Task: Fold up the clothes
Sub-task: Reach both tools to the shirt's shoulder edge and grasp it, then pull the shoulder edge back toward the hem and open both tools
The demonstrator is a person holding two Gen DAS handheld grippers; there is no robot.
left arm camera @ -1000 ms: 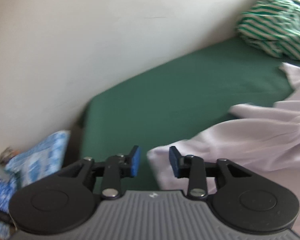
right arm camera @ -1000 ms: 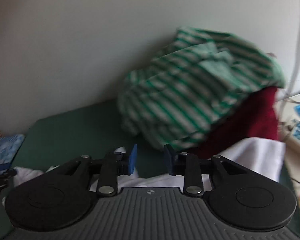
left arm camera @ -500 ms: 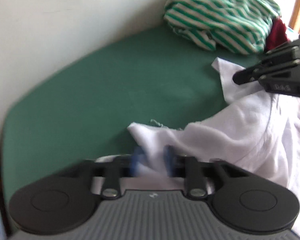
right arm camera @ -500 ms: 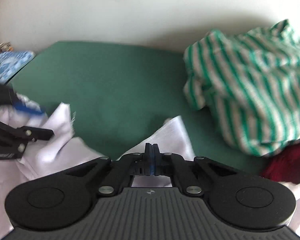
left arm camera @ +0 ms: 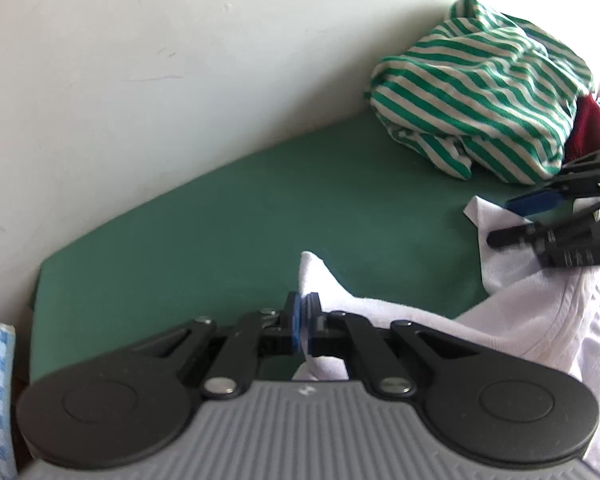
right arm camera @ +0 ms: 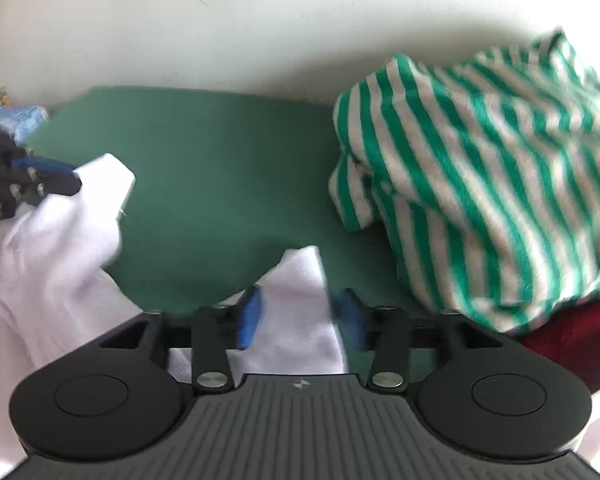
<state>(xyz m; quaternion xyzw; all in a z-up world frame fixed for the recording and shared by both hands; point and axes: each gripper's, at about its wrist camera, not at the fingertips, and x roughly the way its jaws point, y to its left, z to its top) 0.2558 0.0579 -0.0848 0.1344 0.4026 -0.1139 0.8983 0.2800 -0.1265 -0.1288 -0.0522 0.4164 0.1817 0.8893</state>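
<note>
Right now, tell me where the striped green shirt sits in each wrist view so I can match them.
Left wrist view: striped green shirt lies bunched at upper right, against the wall.
Right wrist view: striped green shirt fills the right side, bigger.
Shared landmark: the dark red cloth tucked under its right edge, on the green mat.

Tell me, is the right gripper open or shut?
Open. The right gripper has its blue pads standing apart, with a corner of the white shirt lying loose between them, not pinched.

A green-covered surface (left arm camera: pixel 228 216) bears a white garment (left arm camera: pixel 512 320) and a striped heap (left arm camera: pixel 480 92).
</note>
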